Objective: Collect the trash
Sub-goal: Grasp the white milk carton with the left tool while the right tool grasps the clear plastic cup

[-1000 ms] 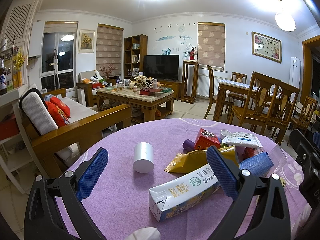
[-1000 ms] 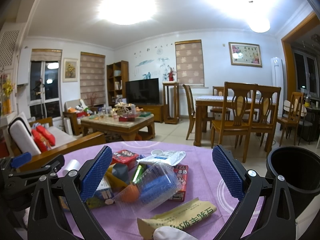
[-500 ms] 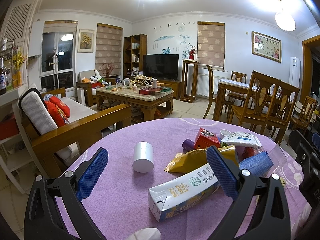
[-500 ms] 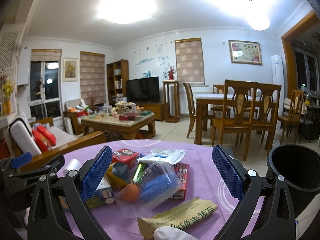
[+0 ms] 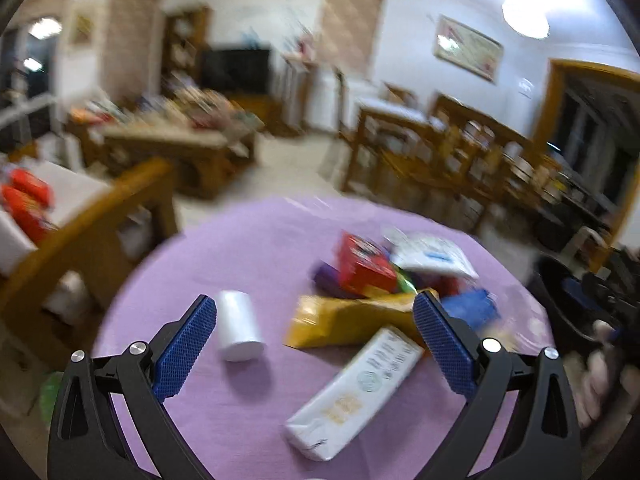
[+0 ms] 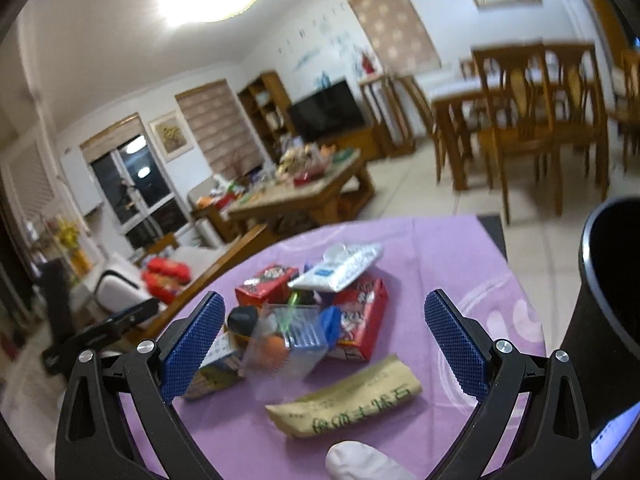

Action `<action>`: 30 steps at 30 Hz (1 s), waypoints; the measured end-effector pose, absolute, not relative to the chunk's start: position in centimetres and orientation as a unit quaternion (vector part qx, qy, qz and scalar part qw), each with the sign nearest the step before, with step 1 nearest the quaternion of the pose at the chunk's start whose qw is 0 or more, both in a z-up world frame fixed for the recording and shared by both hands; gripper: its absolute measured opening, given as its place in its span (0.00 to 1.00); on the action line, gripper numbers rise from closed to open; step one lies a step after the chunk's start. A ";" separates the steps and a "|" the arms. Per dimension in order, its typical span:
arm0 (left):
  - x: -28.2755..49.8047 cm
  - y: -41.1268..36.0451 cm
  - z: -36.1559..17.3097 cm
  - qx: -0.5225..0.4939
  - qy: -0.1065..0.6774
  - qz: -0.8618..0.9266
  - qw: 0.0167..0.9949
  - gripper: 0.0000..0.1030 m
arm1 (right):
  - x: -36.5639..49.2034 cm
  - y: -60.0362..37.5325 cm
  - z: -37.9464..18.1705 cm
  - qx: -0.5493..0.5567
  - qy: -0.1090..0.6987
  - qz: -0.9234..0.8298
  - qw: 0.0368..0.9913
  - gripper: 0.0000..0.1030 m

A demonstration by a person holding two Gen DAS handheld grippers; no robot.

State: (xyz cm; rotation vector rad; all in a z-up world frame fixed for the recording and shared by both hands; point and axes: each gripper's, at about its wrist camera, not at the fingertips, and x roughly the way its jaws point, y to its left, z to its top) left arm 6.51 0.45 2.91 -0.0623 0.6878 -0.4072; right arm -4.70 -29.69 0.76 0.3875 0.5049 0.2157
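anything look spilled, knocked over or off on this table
No liquid spill shows. The white milk carton lies flat on its side on the purple tablecloth, and wrappers and boxes sit in a loose heap, with a clear plastic container tilted on top. A white cup stands apart.

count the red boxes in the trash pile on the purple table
2: one red box at the pile's far left, another red box lying right of the clear plastic container. More may be buried.

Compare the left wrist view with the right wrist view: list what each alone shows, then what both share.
Left only: the white roll, the yellow bag and the open left tool.

Right only: the tan wrapper, the clear tub and the open right tool.

Both: the purple table, the red box, the white pouch and the black bin.
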 end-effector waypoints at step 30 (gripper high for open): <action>5.0 -3.1 -3.5 0.153 0.389 -0.301 0.857 0.85 | 0.1 -22.4 -0.5 0.190 0.368 0.205 0.887 0.38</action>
